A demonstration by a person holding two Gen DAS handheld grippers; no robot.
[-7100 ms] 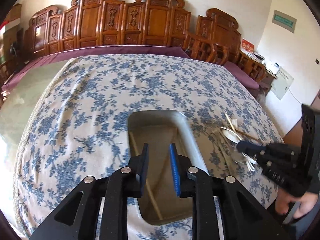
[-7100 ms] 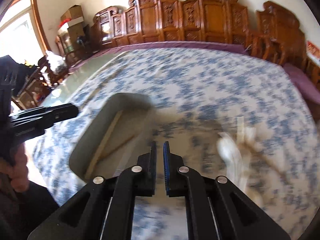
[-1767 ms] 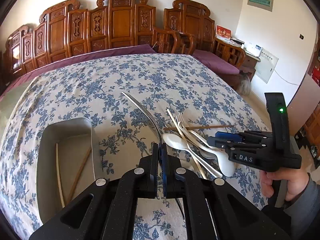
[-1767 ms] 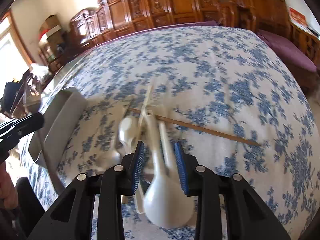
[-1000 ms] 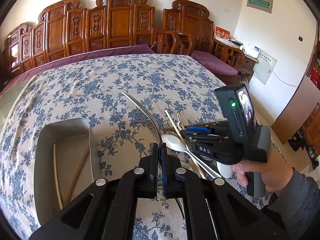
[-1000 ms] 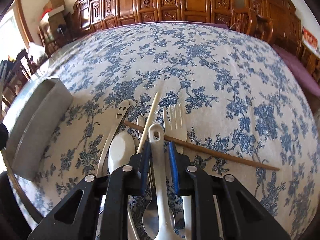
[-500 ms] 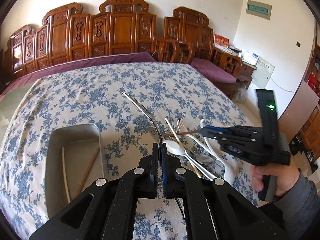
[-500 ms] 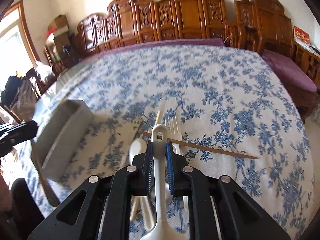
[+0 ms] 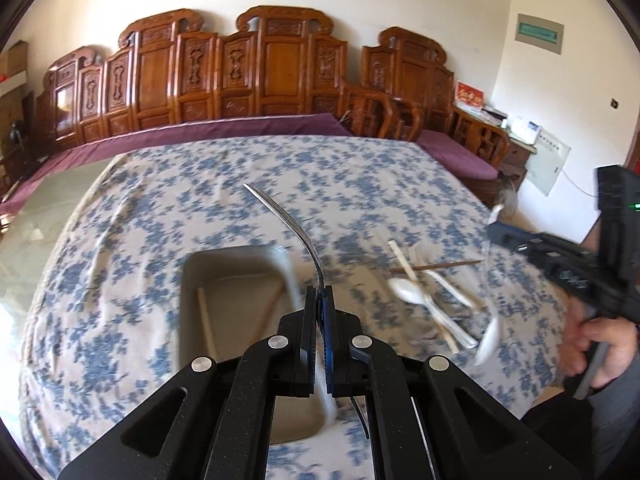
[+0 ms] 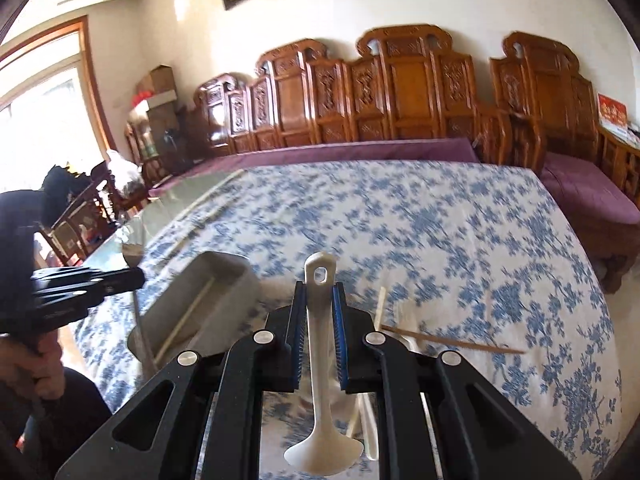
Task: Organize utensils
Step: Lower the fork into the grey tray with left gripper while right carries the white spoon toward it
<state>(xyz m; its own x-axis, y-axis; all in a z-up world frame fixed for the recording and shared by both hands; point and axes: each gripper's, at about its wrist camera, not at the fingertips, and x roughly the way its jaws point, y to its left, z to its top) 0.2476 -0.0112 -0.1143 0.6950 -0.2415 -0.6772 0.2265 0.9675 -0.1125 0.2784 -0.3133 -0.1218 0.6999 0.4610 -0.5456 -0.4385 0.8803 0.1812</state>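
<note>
Left tool [image 9: 320, 300] clamped tight on metal utensil handle [image 9: 286, 220], prob. a fork, head hidden under the pads; handle arcing out toward 11 o'clock, right above grey tray [image 9: 192, 276]. Right tool [image 10: 319, 300] pinching white plastic ladle [image 10: 320, 360] by the neck, hang-hole end poking out at 12, bowl dangling below toward 6. Risks: thin slick handle on left could pivot or slip in the pads w/ any quick swing; ladle bottom-heavy, could rotate or drop short of tray; both tools converging on same tray, so possible clash; long handles may catch tray rim [image 10: 224, 260] & tip it. Tray already holding two chopsticks [image 9: 206, 320]. Remaining pile of white spoons & chopsticks [image 9: 424, 300] at 3 o'clock of tray in left view, crossed over each other, easy to snag. Desk [image 9: 200, 184] covered w/ blue floral cloth, bit wrinkled. Carved wooden chairs [image 9: 280, 72] along far wall, purple cushions, window at left in right view.
</note>
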